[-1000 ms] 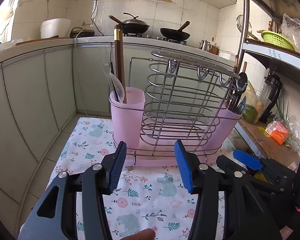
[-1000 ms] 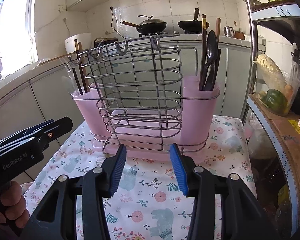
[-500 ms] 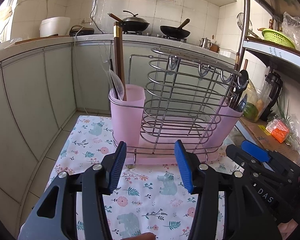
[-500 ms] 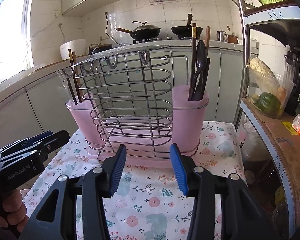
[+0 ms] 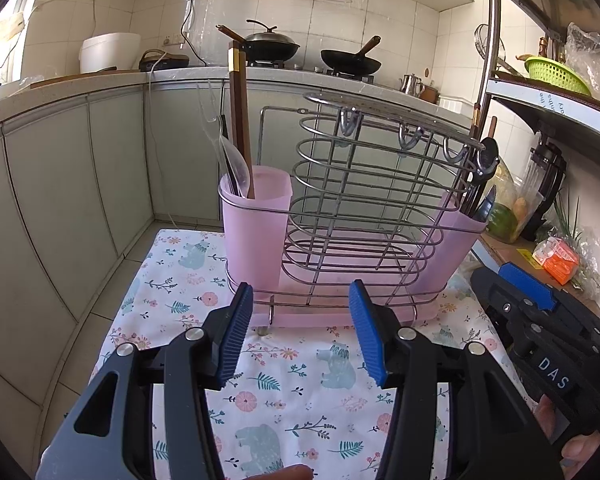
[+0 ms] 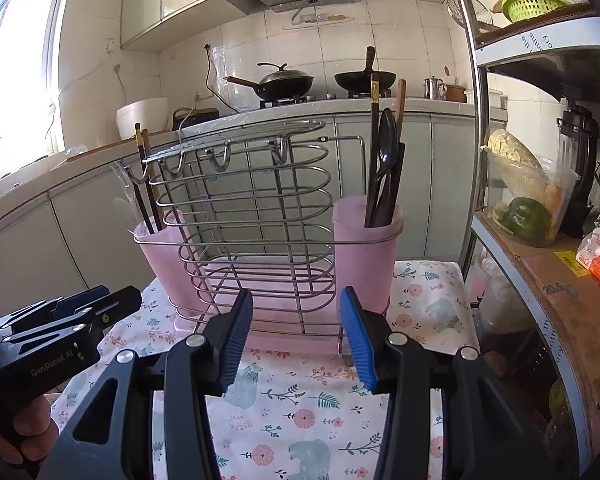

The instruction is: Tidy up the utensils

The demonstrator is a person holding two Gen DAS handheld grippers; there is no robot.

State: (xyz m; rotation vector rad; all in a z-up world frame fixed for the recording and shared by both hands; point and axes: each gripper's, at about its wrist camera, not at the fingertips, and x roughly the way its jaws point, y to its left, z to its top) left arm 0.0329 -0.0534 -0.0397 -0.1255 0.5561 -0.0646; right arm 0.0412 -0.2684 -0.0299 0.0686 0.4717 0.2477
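Observation:
A wire rack (image 5: 364,208) (image 6: 252,224) with a pink cup at each end stands on a floral cloth (image 5: 300,392). The left pink cup (image 5: 256,224) (image 6: 168,256) holds brown chopsticks (image 5: 239,120) and clear plastic cutlery (image 5: 230,160). The right pink cup (image 6: 366,256) (image 5: 456,248) holds a black spoon (image 6: 386,160), other dark utensils and chopsticks. My left gripper (image 5: 300,332) is open and empty, in front of the rack. My right gripper (image 6: 296,332) is open and empty, also in front of the rack.
A metal shelf (image 6: 548,240) with vegetables, a blender and boxes stands to the right of the cloth. Grey kitchen cabinets (image 5: 80,180) with a counter, woks (image 5: 272,44) and a white cooker run behind and to the left.
Both grippers have drawn back and up a little from the rack, which looks smaller and lower in the right wrist view. Both stay open and empty.

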